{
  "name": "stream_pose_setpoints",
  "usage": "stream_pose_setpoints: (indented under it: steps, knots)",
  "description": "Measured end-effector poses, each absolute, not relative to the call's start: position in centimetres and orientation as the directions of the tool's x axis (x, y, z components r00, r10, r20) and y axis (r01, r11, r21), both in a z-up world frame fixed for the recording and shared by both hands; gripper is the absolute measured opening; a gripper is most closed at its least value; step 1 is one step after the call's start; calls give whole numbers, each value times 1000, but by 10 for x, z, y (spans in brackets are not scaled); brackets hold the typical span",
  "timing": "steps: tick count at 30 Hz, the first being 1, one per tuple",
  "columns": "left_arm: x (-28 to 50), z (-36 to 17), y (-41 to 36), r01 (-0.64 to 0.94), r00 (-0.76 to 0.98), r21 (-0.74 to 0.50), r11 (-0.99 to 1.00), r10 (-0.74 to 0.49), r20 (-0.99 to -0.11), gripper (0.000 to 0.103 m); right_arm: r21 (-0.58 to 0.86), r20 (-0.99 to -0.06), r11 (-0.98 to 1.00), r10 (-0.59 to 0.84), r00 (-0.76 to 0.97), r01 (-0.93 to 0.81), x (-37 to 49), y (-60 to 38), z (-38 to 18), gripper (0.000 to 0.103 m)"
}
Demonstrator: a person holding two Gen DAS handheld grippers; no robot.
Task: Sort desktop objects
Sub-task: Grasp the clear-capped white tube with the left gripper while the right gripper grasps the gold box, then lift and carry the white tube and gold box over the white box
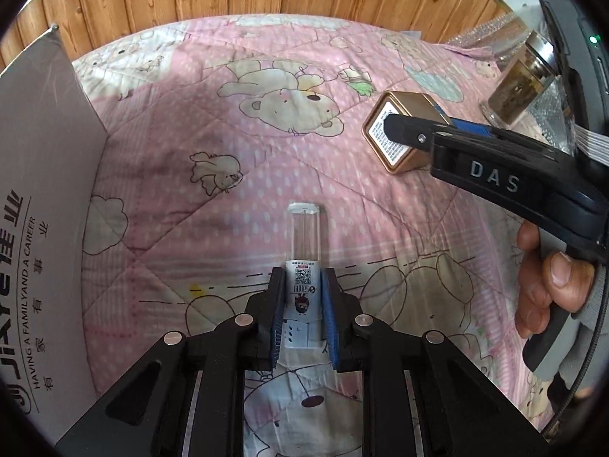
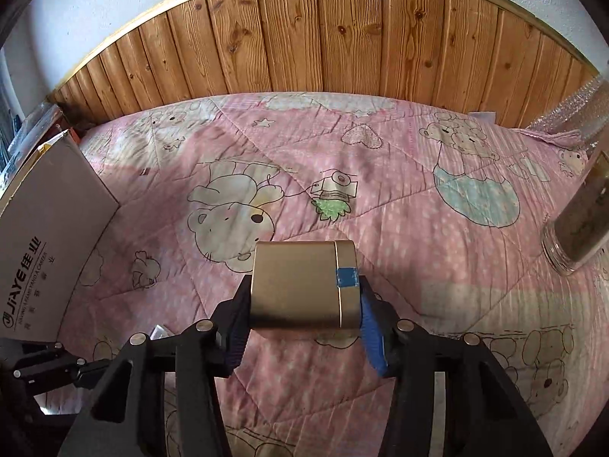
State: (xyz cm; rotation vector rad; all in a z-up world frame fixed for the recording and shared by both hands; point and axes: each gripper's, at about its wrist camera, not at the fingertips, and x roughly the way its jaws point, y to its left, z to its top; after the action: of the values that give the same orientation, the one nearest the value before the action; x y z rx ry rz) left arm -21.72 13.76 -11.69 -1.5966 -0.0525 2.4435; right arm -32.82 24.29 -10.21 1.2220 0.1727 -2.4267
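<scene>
- Fingers first: the right gripper (image 2: 304, 318) has its fingers set wide on either side of the gold tin (image 2: 302, 285), pads at or against its side walls (whether they press yet I cannot tell); the left gripper (image 1: 302, 314) has its fingers drawn in narrow on the clear tube (image 1: 303, 262), pads against its printed label.
- Landmark for everything else is the grey cardboard box (image 1: 45, 198), standing at the far left edge of the pink quilt (image 1: 228, 152) that covers the surface.
- Gold tin lies on its side well to the right of the box, its printed-label end turned toward the box.
- Glass jar (image 1: 521, 80) stands farther from the box again, beyond the tin.
- Clear tube lies flat on the quilt between box and tin, nearer the box, its clear end pointing away from the left gripper.
- Judged step: secure both grasps, then lift.
- To do it well, close the right fingers squarely on the tin's flat walls, clear of the rounded corners (smooth metal may slip), and raise both straight up before carrying them to the box.
</scene>
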Motion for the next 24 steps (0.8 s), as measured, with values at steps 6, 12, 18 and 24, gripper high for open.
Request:
stream_pose_setpoints:
  steps: [6, 12, 18, 24]
  knots:
    - [-205, -99, 137, -168, -398, -161, -973, 216, -891, 19, 118, -770, -902, -347, -536, 415, -302, 253, -88, 52]
    - [-181, -81, 137, -170, -417, -126, -977, 188, -889, 19, 151, -762, -901, -368, -533, 406, -269, 261, -79, 52]
    - [-149, -61, 129, -151, -432, -120, -981, 175, -885, 19, 179, -754, -898, -387, -530, 401, -227, 266, -70, 52]
    - [-115, -37, 118, -139, -467, -121, -983, 173, -867, 19, 184, -748, -896, -394, -534, 404, -183, 268, -62, 52]
